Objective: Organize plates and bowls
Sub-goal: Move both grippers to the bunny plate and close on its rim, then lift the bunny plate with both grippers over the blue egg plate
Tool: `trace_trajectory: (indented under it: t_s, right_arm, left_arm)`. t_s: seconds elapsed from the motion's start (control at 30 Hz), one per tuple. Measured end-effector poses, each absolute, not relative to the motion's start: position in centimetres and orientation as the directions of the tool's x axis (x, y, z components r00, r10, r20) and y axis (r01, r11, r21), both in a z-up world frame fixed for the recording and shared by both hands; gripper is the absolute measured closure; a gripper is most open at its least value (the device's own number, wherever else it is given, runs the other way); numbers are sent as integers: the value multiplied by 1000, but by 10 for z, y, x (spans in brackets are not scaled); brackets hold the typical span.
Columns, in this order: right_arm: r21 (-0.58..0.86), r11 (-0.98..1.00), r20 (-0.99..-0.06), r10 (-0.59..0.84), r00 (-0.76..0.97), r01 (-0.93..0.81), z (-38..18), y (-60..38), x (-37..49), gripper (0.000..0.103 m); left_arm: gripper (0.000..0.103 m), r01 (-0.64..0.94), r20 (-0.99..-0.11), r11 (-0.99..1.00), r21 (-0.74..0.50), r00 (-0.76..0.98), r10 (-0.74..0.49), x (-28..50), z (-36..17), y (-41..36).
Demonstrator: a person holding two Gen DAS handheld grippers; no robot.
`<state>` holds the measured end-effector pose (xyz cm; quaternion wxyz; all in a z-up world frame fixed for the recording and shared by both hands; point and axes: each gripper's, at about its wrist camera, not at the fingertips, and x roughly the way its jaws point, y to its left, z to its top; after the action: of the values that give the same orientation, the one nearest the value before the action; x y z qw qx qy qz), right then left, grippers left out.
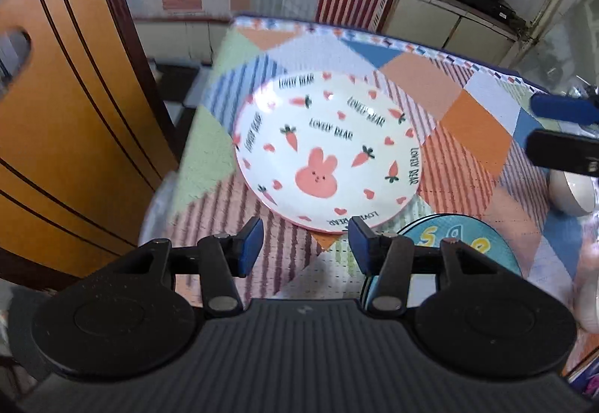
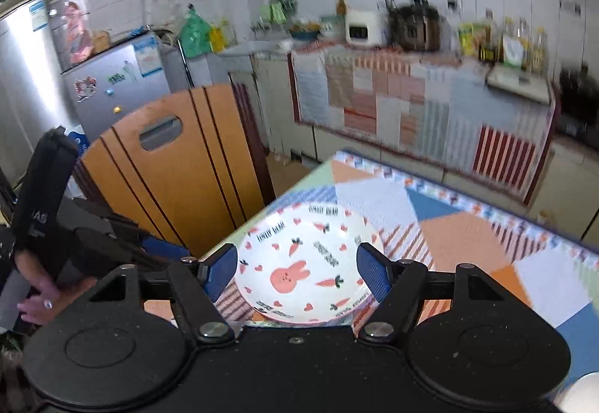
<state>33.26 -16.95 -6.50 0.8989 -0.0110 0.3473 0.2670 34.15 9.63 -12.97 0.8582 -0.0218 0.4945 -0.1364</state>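
A white plate with a pink rabbit, carrots and hearts [image 1: 327,151] lies on the patchwork tablecloth [image 1: 468,121] near the table's left edge. My left gripper [image 1: 305,244] is open and empty, just short of the plate's near rim. A blue round plate with yellow letters [image 1: 460,244] lies right of it, partly under the right finger. My right gripper [image 2: 297,272] is open and empty, hovering over the same rabbit plate [image 2: 299,270]; it shows at the right edge of the left wrist view [image 1: 561,128]. A pale bowl [image 1: 572,194] sits at the right.
An orange wooden chair back [image 1: 67,136] stands against the table's left side; it also shows in the right wrist view [image 2: 176,181]. Kitchen counters with appliances and bottles [image 2: 411,27] run along the far wall, and fridges [image 2: 112,83] stand at the left.
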Motion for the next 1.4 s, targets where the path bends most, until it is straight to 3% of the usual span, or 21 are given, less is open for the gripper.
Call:
trace_trajectory:
  t_s: [0.23,0.47,0.53,0.6,0.77,0.87,0.9,0.93,1.0,1.17,1.23,1.4]
  right_arm:
    - [286,872,-696,474,540,-397,-130,-177,375,28]
    - [417,875,-704,482,522,-245,-179,-190,401,29]
    - [440,871,-712,487,505,-218,-191,-191,406,36]
    - [467,854,-723,518,457,-230,-200,-191,412,51]
    - [486,854,-712,510,483,-185,-211,-191,417,52]
    - [474,864,-710,490,506,-171,-214,-190,422,53]
    - [476,863,-709,489,508,-168,-216,-191,424,59]
    - [472,866,-707,484,515,-166,-216,-191,426,79]
    - [436,889,-719,438,540,-140,-216,-193,428,90]
    - [510,853,-704,488,517,-111,-225,-201,438,91]
    - [518,848,-708,499,499,-114,-227,-200,443,87]
    - [533,836,-710,527,467,-131,-231,-198,454,86]
  left_arm:
    - [54,185,-829,971,-149,512,-225,361,-163,100]
    - [57,173,-826,962,-213,493,-272,376,-181,101]
    - [57,170,-817,961,-217,507,-274,371,-187,104]
    - [58,160,-812,955,-251,503,-298,369,-195,109]
    - [59,158,-791,945,-288,516,-327,373,-202,116]
    - [67,120,-773,934,-337,532,-347,374,-208,126]
    - [72,89,-764,926,-368,538,-356,373,-209,131]
    - [76,56,-754,909,-412,539,-375,371,-210,135]
    - [85,25,-743,883,-468,531,-408,370,-212,137]
    - [87,42,-760,908,-417,531,-374,379,-214,125]
    - [86,29,-758,905,-423,536,-372,383,-218,125]
    - [85,-2,-778,912,-411,522,-350,390,-217,122]
